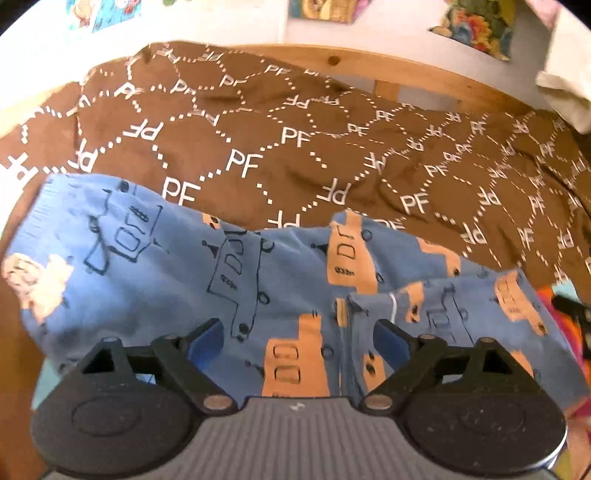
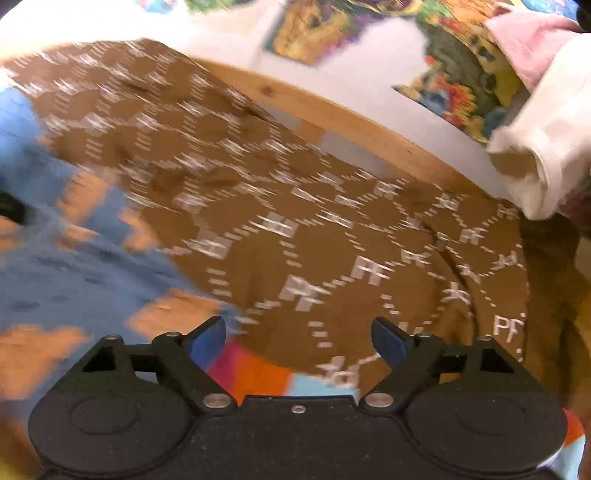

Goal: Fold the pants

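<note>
The pants (image 1: 177, 280) are blue with orange and outlined vehicle prints. They lie folded across the near part of a brown cloth (image 1: 266, 125) printed with white "PF" letters. My left gripper (image 1: 298, 341) hovers just above the pants near their middle, open, with nothing between its blue pads. In the blurred right wrist view the pants (image 2: 55, 273) fill the left side. My right gripper (image 2: 298, 341) stands open over the brown cloth (image 2: 295, 229) to the right of the pants, holding nothing.
A wooden rail (image 1: 406, 70) runs behind the brown cloth, with a white wall and colourful pictures (image 1: 476, 26) above it. A white folded cloth (image 2: 535, 147) sits at the right edge. A bright striped fabric (image 2: 255, 373) shows under the brown cloth's near edge.
</note>
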Tool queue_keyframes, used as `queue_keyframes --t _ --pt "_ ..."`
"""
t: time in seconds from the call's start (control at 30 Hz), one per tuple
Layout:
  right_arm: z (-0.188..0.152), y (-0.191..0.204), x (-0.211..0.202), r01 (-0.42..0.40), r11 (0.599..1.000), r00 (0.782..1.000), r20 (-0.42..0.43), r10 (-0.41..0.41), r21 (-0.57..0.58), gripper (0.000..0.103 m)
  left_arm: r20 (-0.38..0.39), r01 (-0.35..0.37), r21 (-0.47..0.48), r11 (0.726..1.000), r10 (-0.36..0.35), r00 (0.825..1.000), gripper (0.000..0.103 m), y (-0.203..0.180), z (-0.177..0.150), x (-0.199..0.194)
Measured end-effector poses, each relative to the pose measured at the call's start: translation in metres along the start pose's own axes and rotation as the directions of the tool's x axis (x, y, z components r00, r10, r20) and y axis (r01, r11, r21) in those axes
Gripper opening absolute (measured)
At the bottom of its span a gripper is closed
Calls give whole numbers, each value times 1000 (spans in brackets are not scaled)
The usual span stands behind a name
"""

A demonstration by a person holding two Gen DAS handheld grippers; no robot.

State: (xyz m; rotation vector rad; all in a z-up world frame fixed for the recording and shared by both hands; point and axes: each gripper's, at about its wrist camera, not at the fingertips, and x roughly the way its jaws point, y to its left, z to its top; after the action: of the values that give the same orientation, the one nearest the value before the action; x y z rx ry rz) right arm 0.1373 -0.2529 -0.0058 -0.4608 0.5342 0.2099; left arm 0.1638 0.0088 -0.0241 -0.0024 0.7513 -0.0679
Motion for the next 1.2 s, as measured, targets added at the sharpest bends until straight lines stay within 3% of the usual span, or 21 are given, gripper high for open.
queue_keyframes --t 0.07,0.13,0.2,0.3,0.43,0.6,0.73,0.8,0.87,0.97,1.07,1.2 --pt "-5 21 -15 -51 996 999 -8 50 -75 94 -30 -4 31 1000 5 1000 94 -2 -10 -5" --pt "-19 41 -20 -58 984 998 -49 51 -171 94 -69 -42 66 997 47 996 94 -4 -23 -3" --pt "-37 51 -19 -42 972 997 -66 28 -232 95 -25 -57 112 992 60 998 95 -5 -38 -7" --pt "-35 40 -21 -65 984 995 -80 53 -165 96 -14 -91 157 983 94 995 97 -13 -42 -13" --pt "-11 19 -33 -85 996 995 50 86 -21 98 -32 -86 96 992 89 996 100 -5 -30 -19" --pt "28 23 10 -211 977 970 122 211 -16 100 -26 -147 101 984 150 988 100 5 -36 -14" --pt "56 51 53 -336 940 938 67 340 -58 100 6 -157 186 970 158 987 100 -1 -46 -19" --pt "61 67 73 -348 932 935 35 353 -103 100 4 -116 159 980 117 993 100 7 -47 -26" --pt "60 78 95 -325 933 945 -22 325 -153 99 24 -73 130 989 70 997 100 19 -49 -40" --pt "60 62 89 -360 931 932 18 362 -65 97 83 -66 86 994 58 995 100 40 -48 -67" --pt "60 44 59 -345 938 935 99 341 24 99 142 -128 -8 992 127 982 100 68 -37 -85" --pt "52 43 14 -386 921 915 148 375 52 102 166 -201 -140 969 223 961 100 101 -12 -79"
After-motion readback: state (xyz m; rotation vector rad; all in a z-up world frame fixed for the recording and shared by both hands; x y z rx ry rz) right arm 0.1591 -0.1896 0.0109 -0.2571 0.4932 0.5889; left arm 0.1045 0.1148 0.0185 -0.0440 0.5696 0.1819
